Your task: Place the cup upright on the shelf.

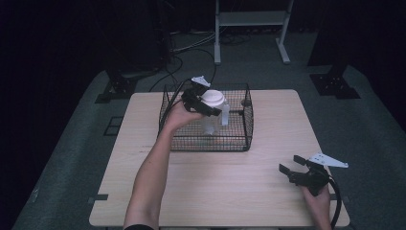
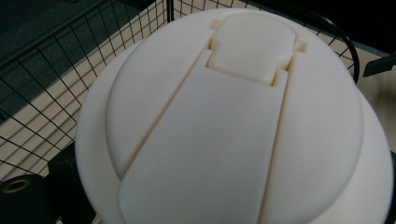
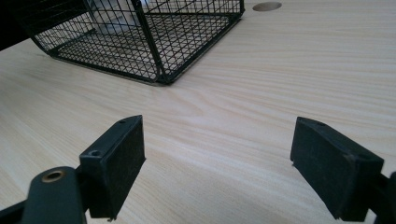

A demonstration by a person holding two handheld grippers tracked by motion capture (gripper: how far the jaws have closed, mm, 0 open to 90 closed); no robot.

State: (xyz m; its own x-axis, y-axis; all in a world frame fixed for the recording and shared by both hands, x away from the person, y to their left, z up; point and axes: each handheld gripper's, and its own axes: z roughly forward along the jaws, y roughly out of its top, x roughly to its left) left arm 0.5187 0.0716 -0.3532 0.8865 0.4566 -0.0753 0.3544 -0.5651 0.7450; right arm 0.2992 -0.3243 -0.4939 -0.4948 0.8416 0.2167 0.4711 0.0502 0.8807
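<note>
Jaws of the right gripper point(image 3: 217, 170) stand wide apart with bare table point(image 3: 261, 93) between them, grasping nothing; in the high view this gripper point(image 1: 293, 168) sits at the lower right of the frame, held low over the wood. Jaws of the left gripper point(image 1: 212, 109) reach across a clear bottle point(image 1: 210, 120) just beneath its white cap point(image 1: 212, 98), near the centre of the high view; they appear closed on the bottle, though the contact is small and dim. Left gripper view: the cap point(image 2: 233, 121), with its hinged flip tab, crowds the frame and hides the jaws, so their grip cannot be confirmed there. One black wire basket point(image 1: 246, 122) stands on the far half of the table, and the bottle is within its walls, cap above the rim; whether the bottle rests on the basket floor cannot be told. Mesh blurs the bottle's lower body. Right gripper view: a basket corner point(image 3: 159, 77) occupies the upper left, and one round hole point(image 3: 266, 6) in the tabletop lies at the top edge. Counted: two grippers, one basket, one bottle.
</note>
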